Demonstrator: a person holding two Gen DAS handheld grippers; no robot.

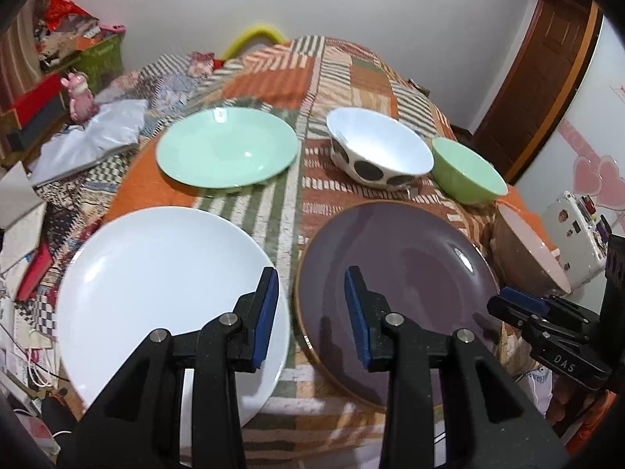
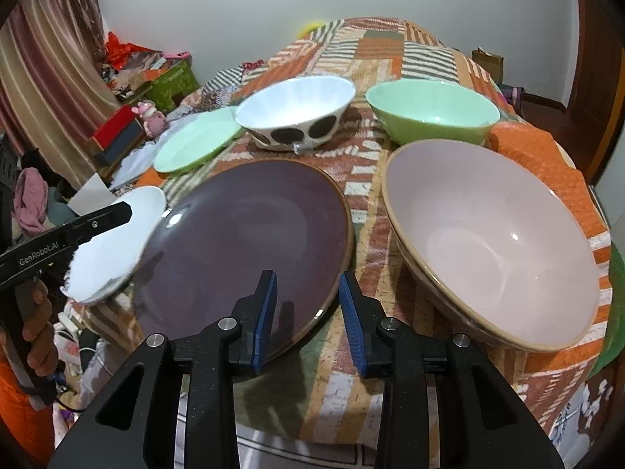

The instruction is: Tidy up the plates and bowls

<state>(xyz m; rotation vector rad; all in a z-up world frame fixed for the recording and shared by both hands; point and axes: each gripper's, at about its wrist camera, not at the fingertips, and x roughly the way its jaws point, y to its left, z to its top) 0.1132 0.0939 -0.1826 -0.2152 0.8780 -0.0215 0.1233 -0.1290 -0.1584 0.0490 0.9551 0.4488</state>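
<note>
1. Nothing is stacked yet, judging by the layout: 3 plates and 3 bowls all lie singly on the patterned cloth.
2. Landmark is the purple plate. The white plate sits just left of it. The green plate lies beyond the white plate.
3. Spotted bowl and green bowl stand behind the purple plate, touching or nearly so. The pink bowl sits just right of it.
4. Left gripper hovers over the gap between the white and purple plates, fingers narrowly apart, holding nothing.
5. Right gripper hangs over the purple plate's near right rim, fingers narrowly apart, empty; rim not pinched.
6. Left to do, I judge: stack the plates, nest the bowls. All of it.
7. Clutter left of the cloth: pink toy, grey bag, boxes. Not in the way. The pink bowl crowds the purple plate's right edge.
</note>
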